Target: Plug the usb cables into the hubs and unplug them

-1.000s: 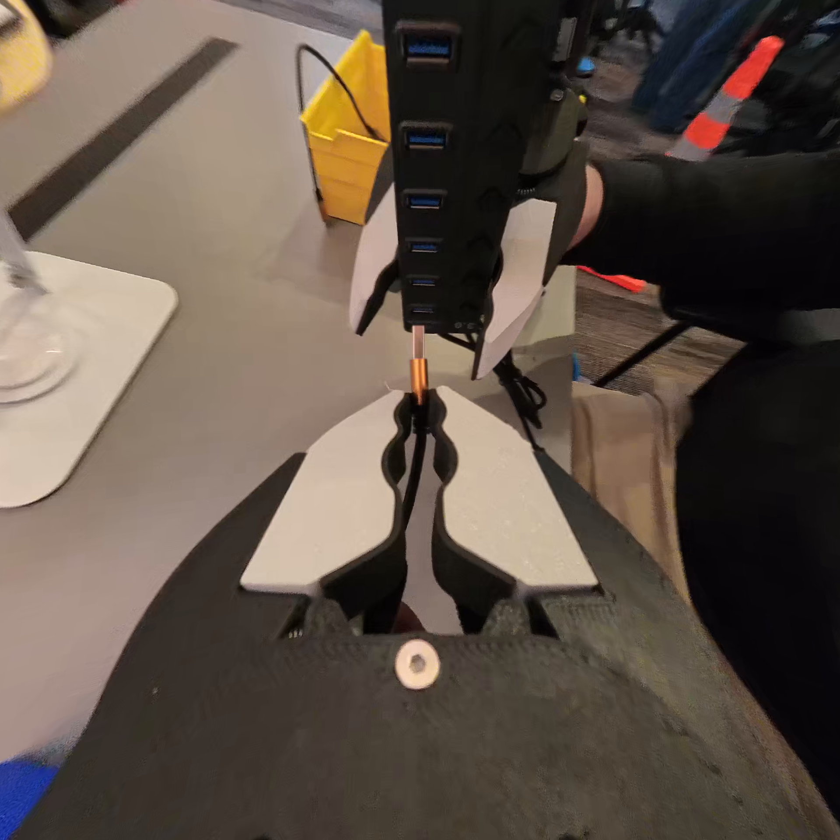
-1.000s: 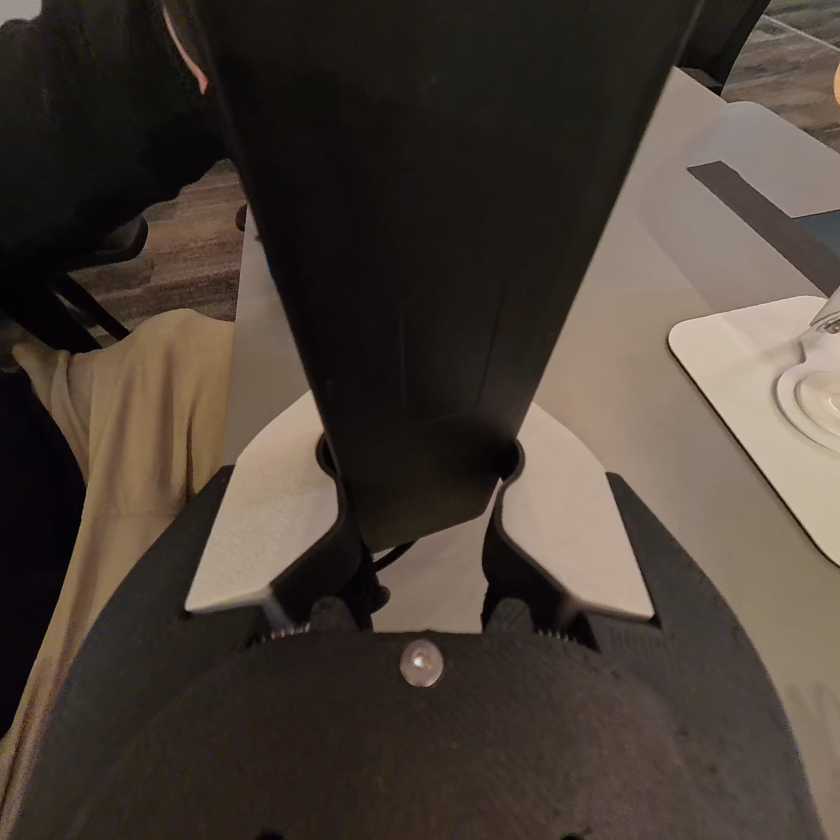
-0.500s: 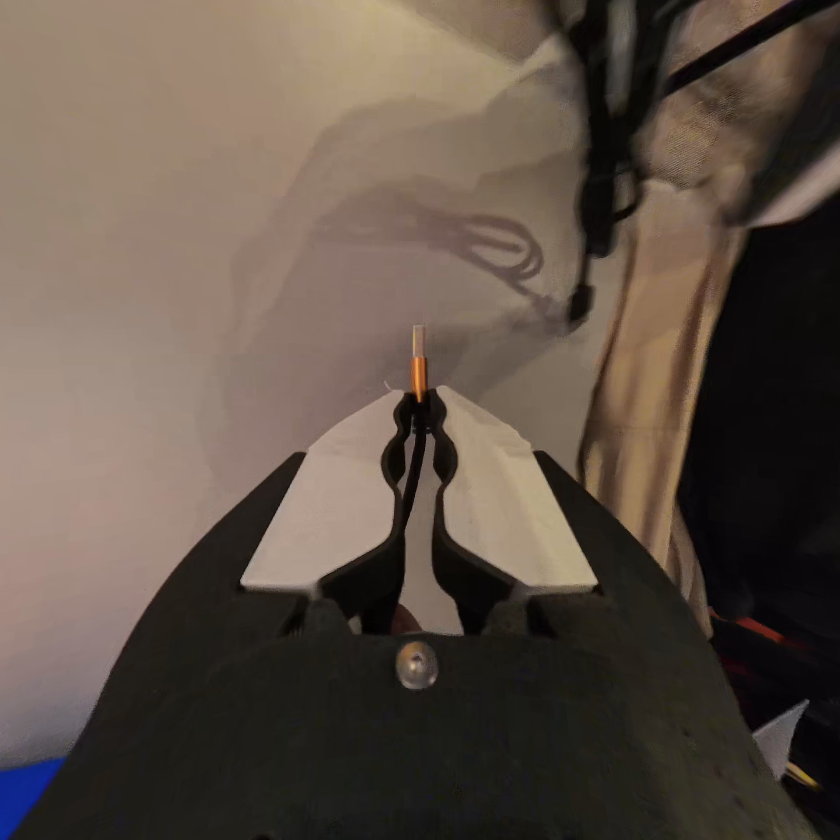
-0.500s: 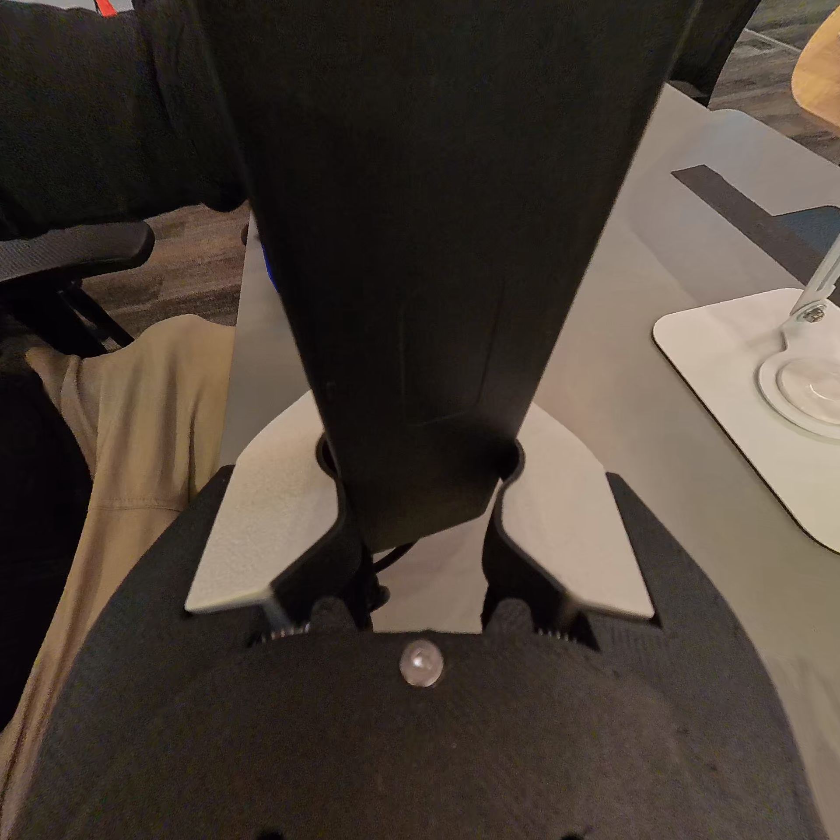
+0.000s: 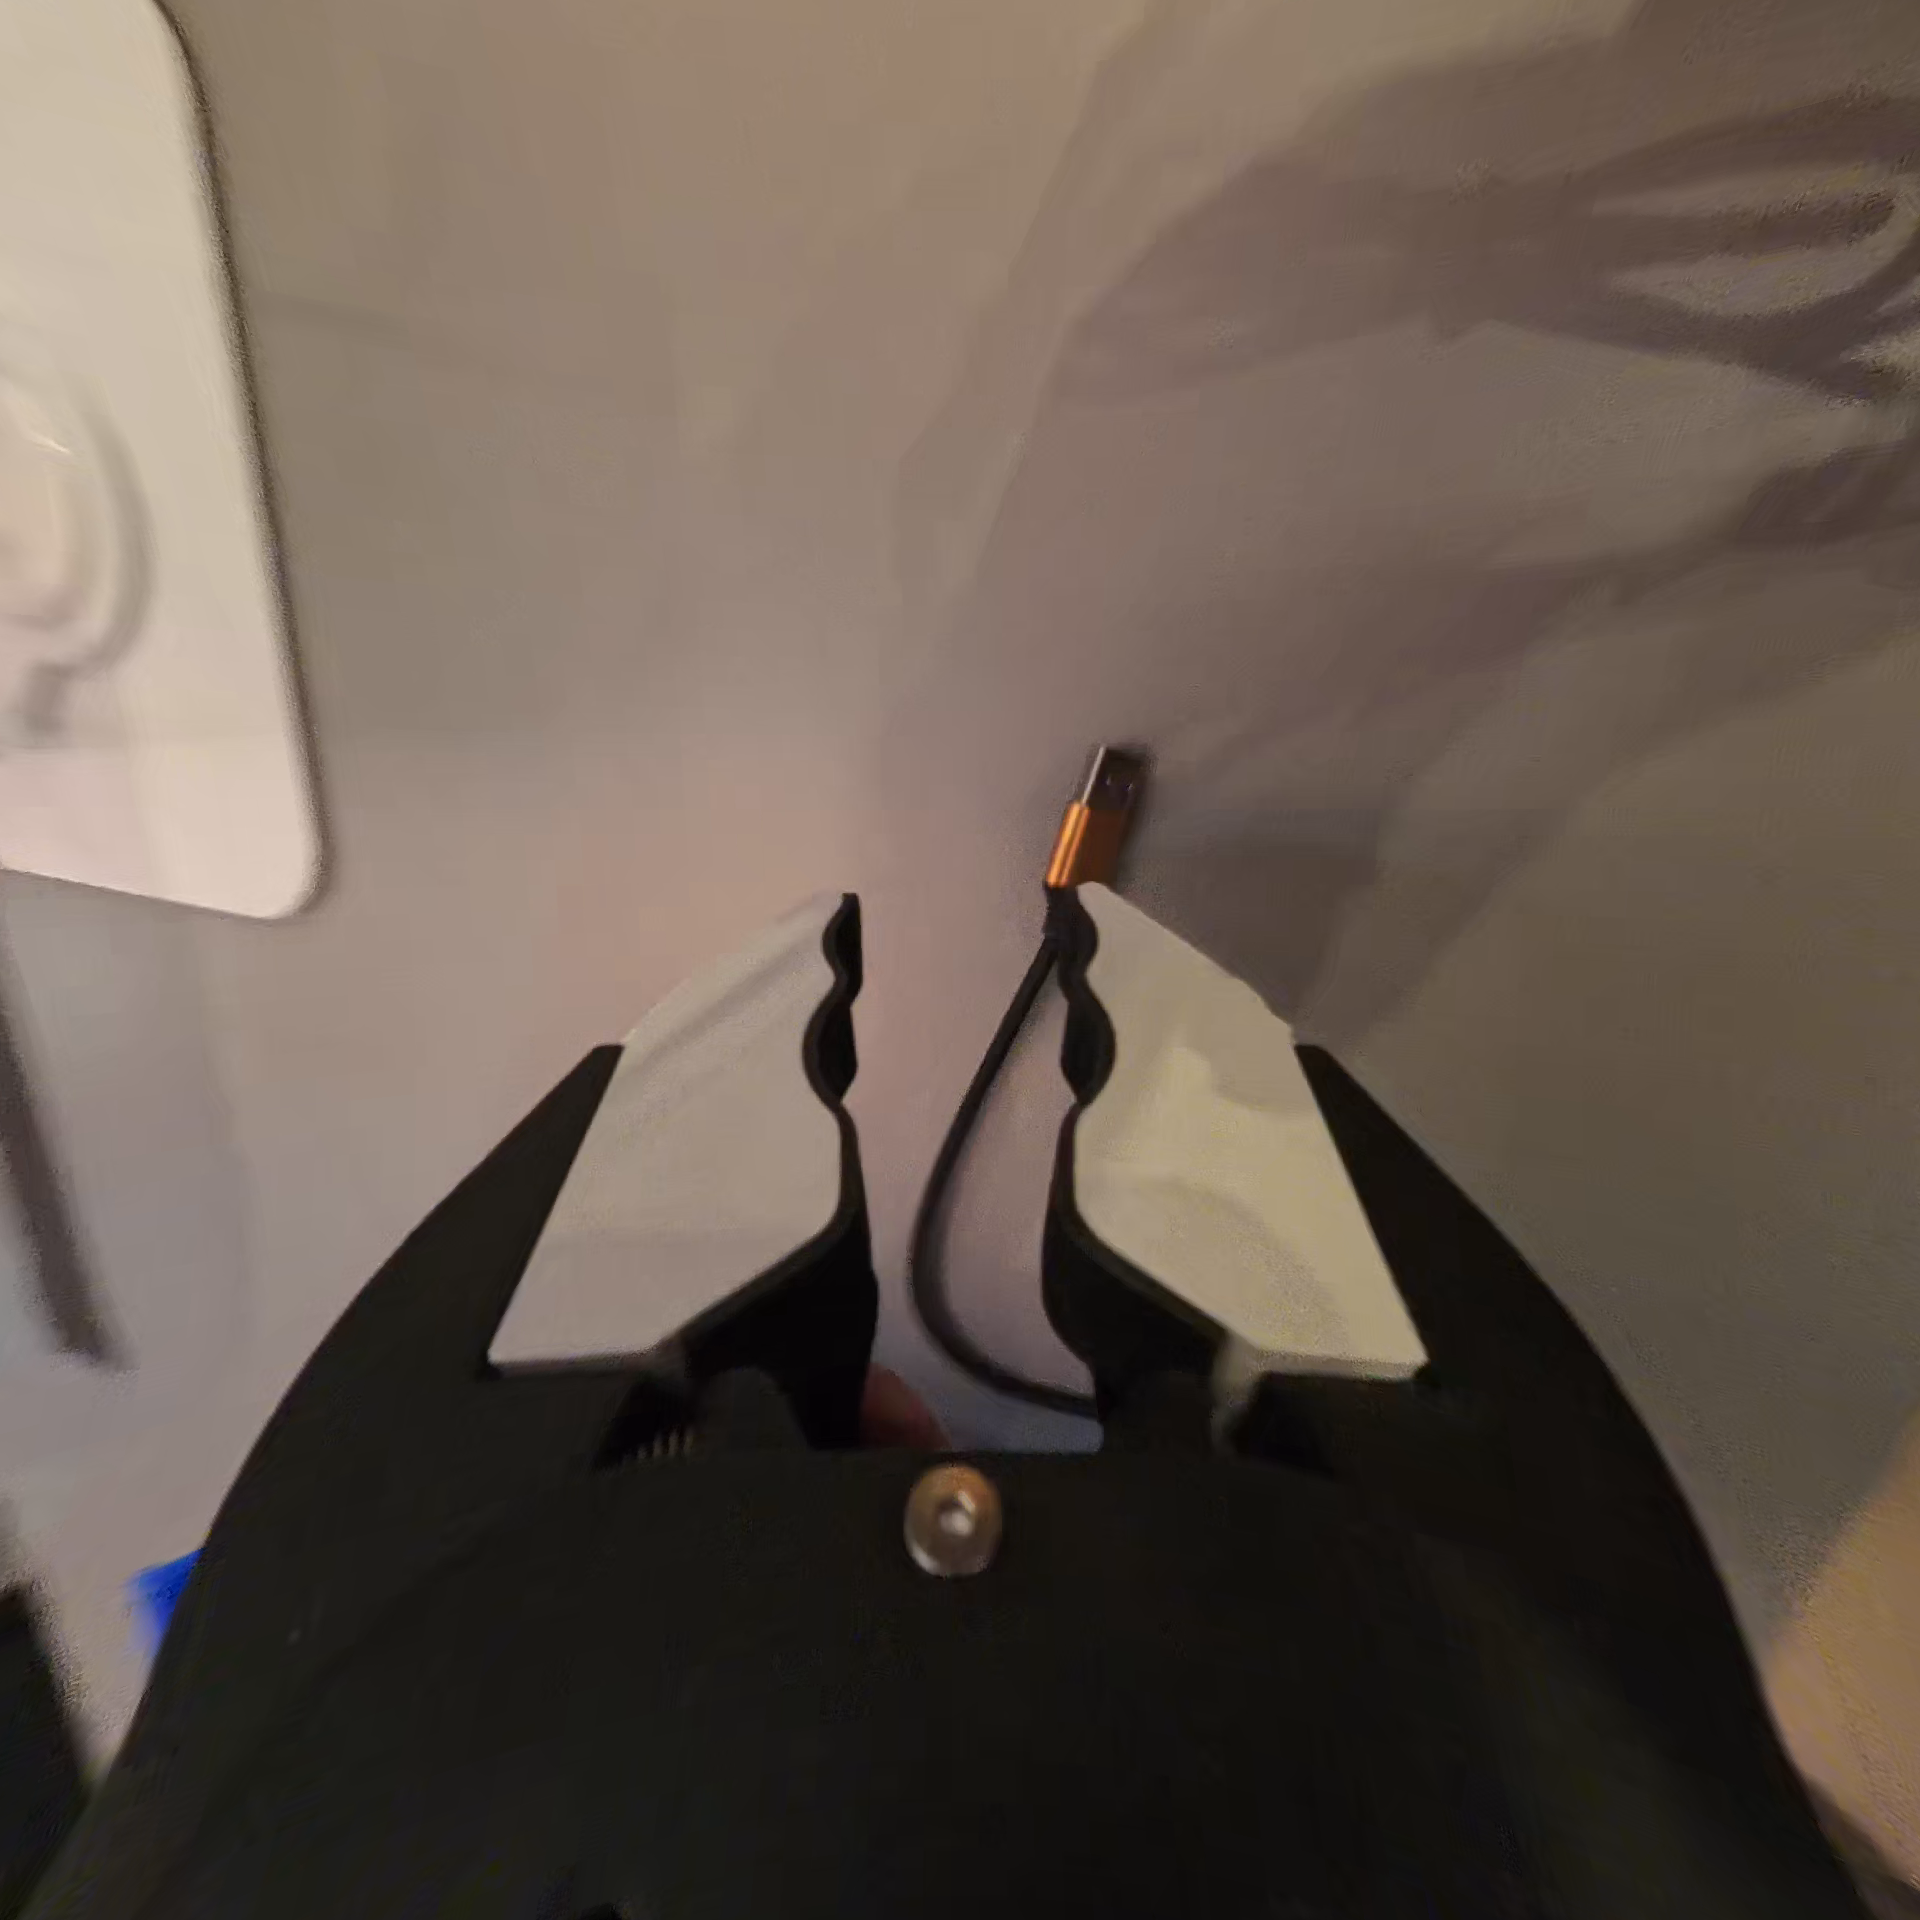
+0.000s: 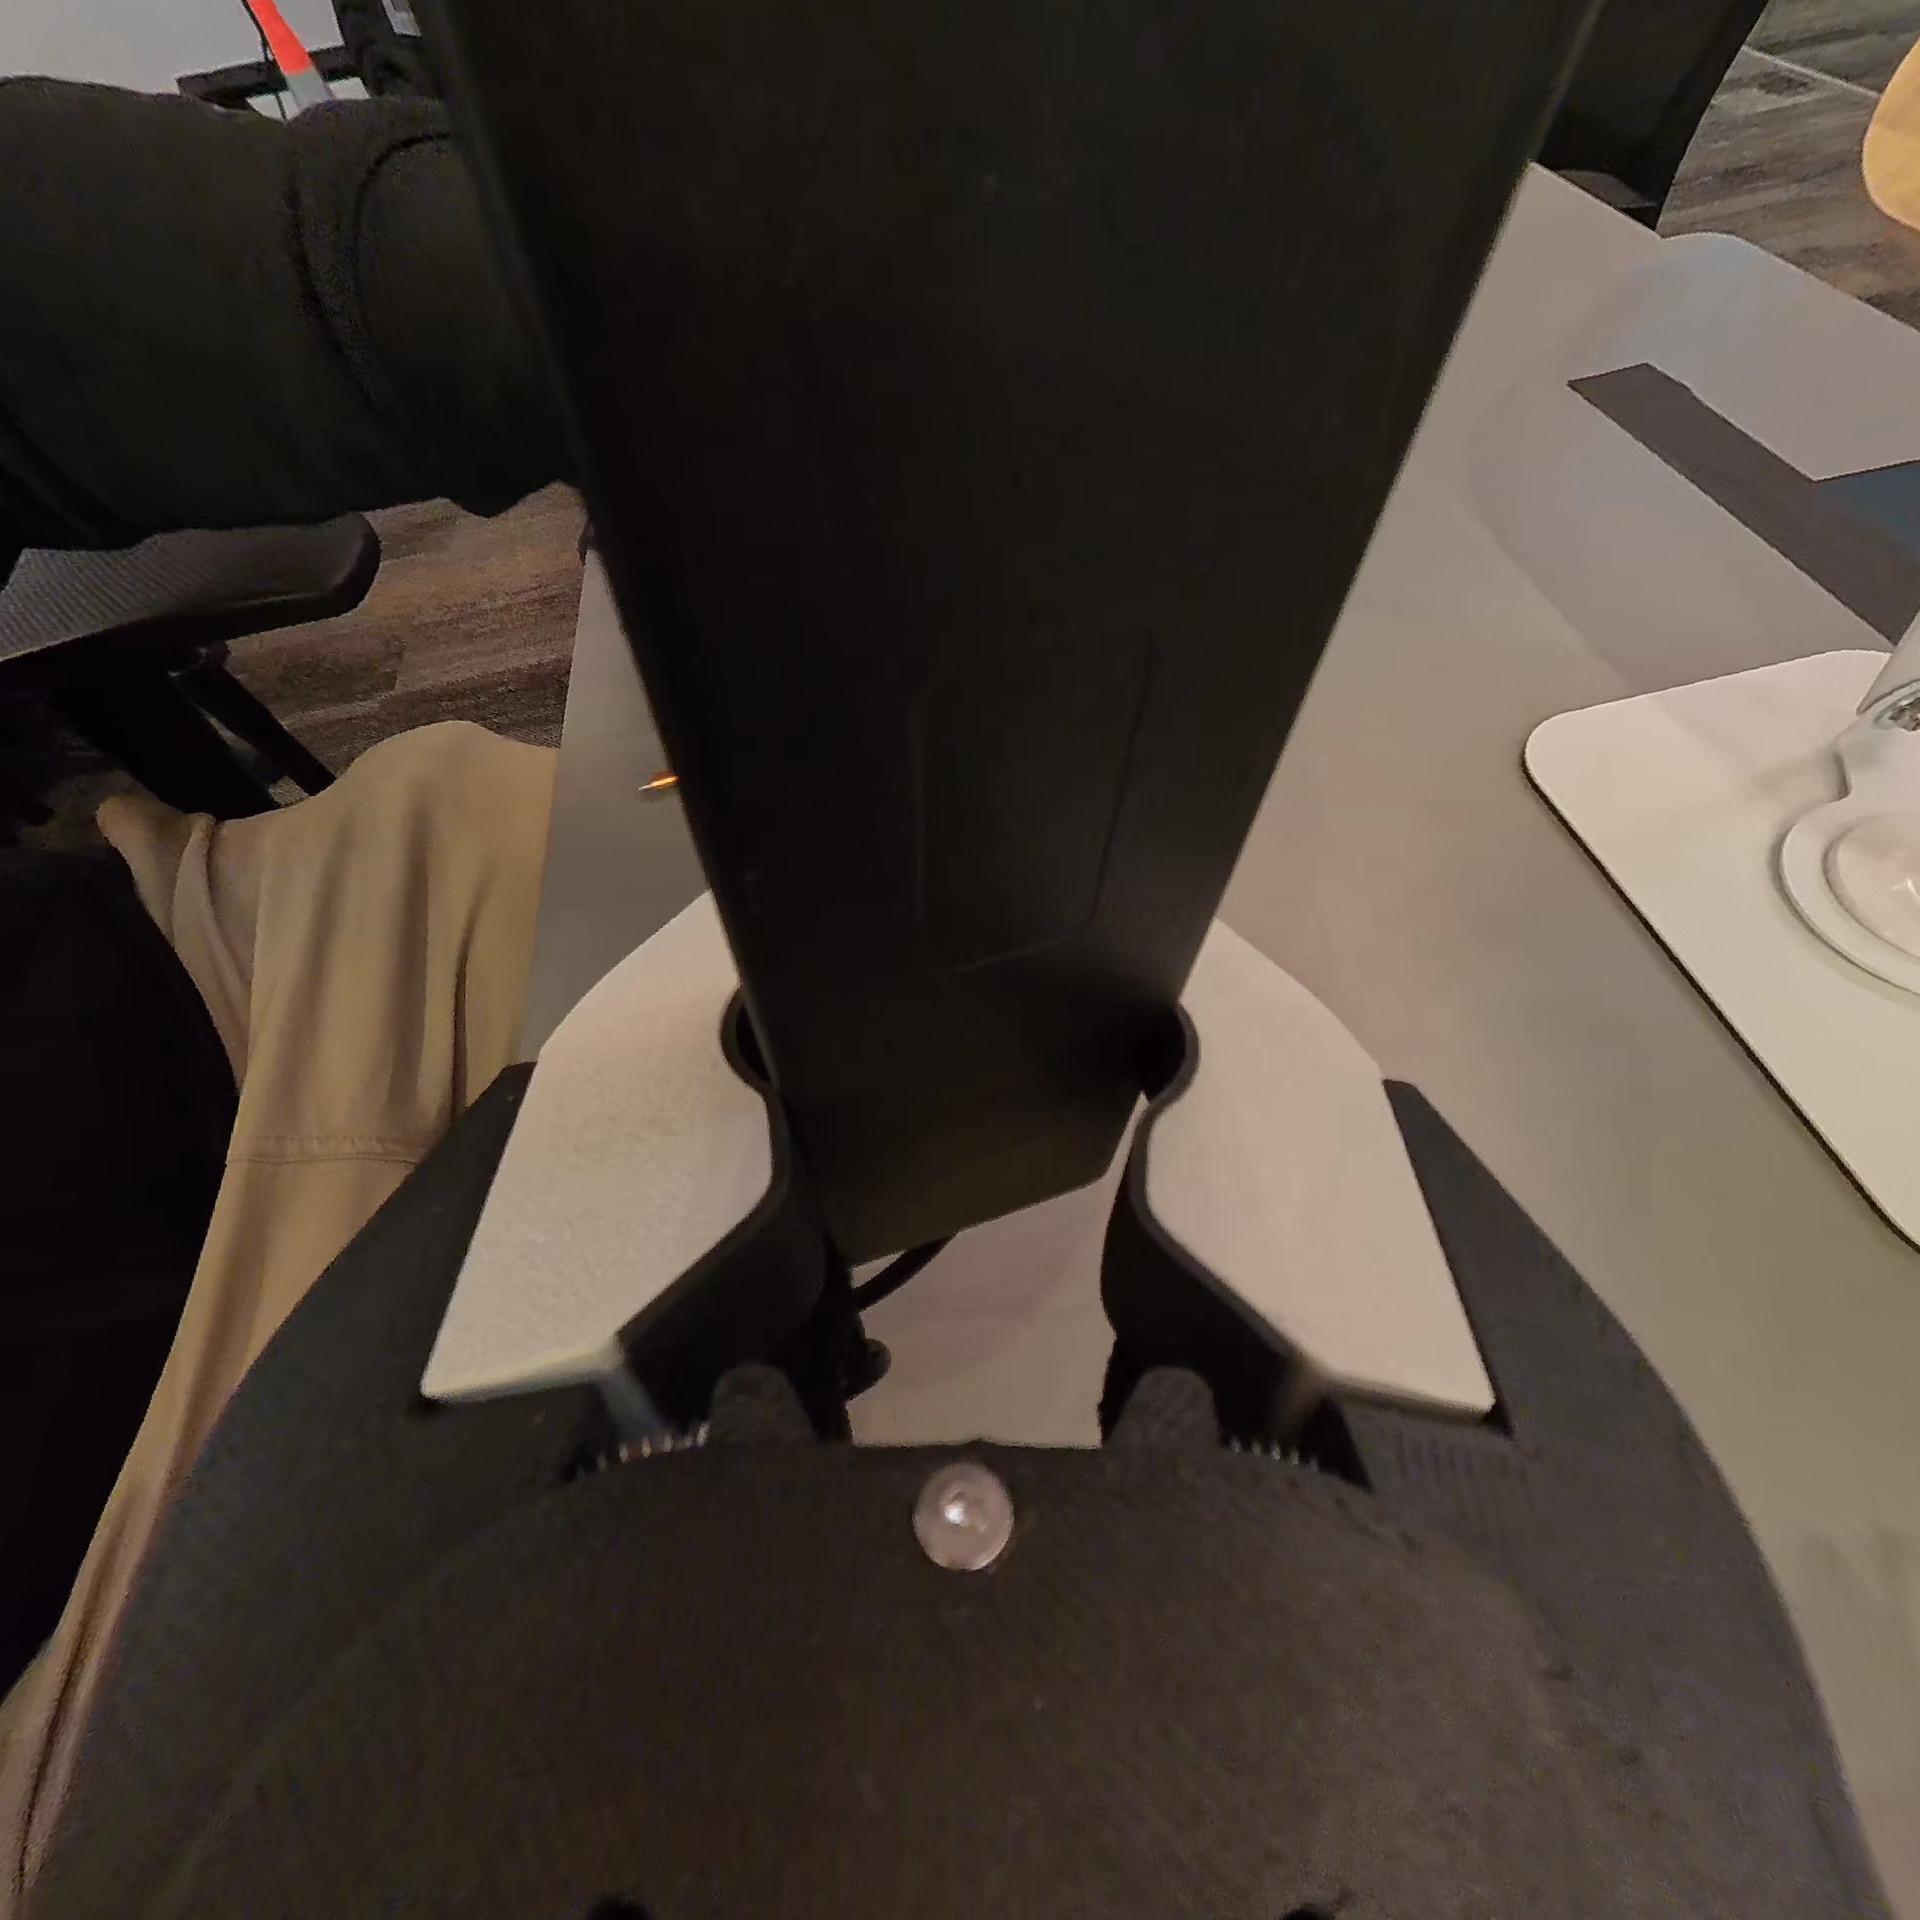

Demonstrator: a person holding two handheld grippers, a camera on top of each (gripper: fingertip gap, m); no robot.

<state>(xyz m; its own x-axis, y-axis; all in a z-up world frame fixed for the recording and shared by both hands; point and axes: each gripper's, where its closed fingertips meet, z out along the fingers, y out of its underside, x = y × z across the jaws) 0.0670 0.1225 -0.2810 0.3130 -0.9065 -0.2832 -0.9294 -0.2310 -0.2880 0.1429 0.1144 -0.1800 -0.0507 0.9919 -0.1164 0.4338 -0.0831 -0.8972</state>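
Observation:
My left gripper (image 5: 964, 900) is open, low over the grey table (image 5: 623, 416). The USB plug (image 5: 1096, 821), silver tip with an orange collar, lies free just past my right fingertip. Its black cable (image 5: 966, 1122) runs back between the fingers, close to the right one. My right gripper (image 6: 966, 997) is shut on the black hub (image 6: 966, 520), which stands up from the jaws and fills the middle of the right wrist view. The hub's ports are hidden from this side. A bit of the orange plug (image 6: 657, 784) shows at the hub's left edge.
A white stand base (image 5: 156, 623) lies on the table at the left; it also shows at the right in the right wrist view (image 6: 1714, 831). A person's tan trousers (image 6: 312, 987), black sleeve (image 6: 208, 312) and a chair armrest (image 6: 177, 582) are beside the table edge.
My left gripper pulled the plug out of the hub, swung down toward the table, then opened and let the plug go. My right gripper kept hold of the hub.

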